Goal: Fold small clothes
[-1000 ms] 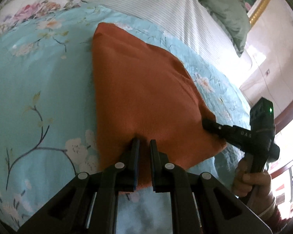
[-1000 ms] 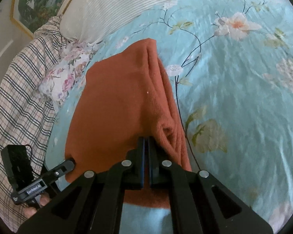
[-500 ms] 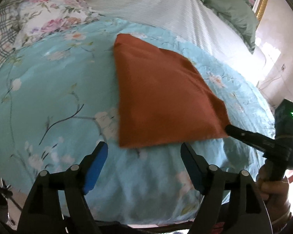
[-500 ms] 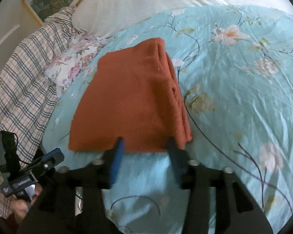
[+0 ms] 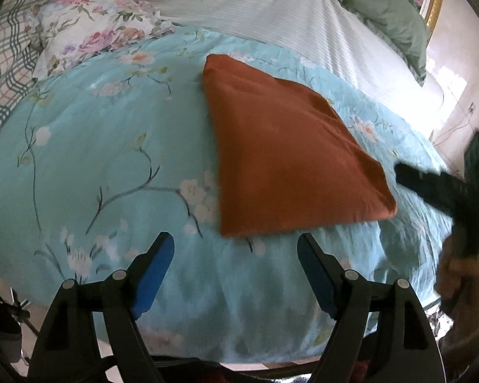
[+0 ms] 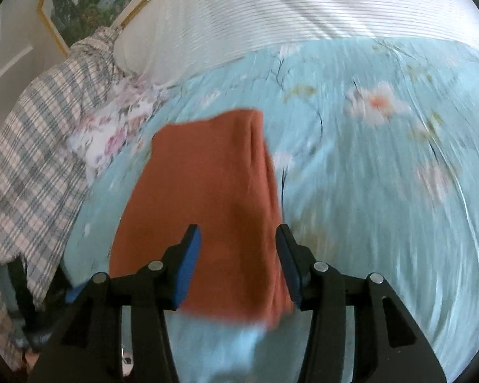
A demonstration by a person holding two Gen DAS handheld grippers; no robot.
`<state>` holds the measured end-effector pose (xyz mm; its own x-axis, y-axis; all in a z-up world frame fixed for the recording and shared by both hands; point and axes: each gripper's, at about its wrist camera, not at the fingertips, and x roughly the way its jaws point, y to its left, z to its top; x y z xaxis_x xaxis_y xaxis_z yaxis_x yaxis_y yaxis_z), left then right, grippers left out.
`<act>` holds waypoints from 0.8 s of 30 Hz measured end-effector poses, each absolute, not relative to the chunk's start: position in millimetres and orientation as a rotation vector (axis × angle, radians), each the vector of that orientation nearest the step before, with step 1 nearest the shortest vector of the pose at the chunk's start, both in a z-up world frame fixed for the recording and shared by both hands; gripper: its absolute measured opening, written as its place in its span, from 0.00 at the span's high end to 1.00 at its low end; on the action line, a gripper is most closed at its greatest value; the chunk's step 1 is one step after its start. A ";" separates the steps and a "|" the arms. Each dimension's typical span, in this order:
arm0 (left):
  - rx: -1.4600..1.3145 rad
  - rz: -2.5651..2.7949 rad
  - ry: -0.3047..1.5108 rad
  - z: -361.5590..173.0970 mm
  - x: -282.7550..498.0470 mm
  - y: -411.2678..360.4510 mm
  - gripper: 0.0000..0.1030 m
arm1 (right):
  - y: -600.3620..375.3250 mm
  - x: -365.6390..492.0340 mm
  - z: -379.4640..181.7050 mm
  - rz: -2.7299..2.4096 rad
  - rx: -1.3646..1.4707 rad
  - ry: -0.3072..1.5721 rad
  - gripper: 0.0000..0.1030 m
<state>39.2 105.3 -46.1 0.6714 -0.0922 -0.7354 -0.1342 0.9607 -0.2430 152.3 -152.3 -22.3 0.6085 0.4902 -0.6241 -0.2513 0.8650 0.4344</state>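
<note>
My left gripper (image 5: 234, 250) hangs over the near edge of the bed, jaws spread wide and holding nothing. Ahead of it lies the folded rust-orange cloth (image 5: 287, 156), flat on the turquoise floral bedspread (image 5: 95, 146), its near edge just beyond my blue-padded fingertips (image 5: 158, 261) and not touching them. Off to the right in this view, the black body of my right gripper (image 5: 444, 188) sits just beside the cloth's near right corner, blurred, with my hand (image 5: 463, 274) wrapped round its handle.

From the right wrist, my right gripper (image 6: 238, 257) has its jaws wide too, holding nothing; the orange cloth (image 6: 207, 191) shows between the two fingers, and whether they touch it I can't tell through the blur. A thicker folded ridge runs along the cloth's right side.

Around it: a white striped pillow (image 5: 271, 9) at the head of the bed, a grey-green pillow (image 5: 383, 12) to the right of that, a small pink-flowered cushion (image 5: 89, 28) and a plaid checked blanket (image 6: 35, 146) on the left. A gold-framed picture (image 6: 89, 3) hangs on the wall behind.
</note>
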 end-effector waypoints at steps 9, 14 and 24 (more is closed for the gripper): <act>-0.333 0.048 0.844 -42.9 90.3 125.9 0.22 | -127.2 282.2 -38.8 0.468 0.359 0.932 0.59; -0.345 0.070 0.817 -38.1 128.4 135.8 0.23 | -116.1 299.4 -41.3 0.465 0.320 0.947 0.87; -0.311 0.091 0.866 -55.6 177.9 135.1 0.27 | -125.0 294.5 -59.8 0.398 0.321 0.916 0.89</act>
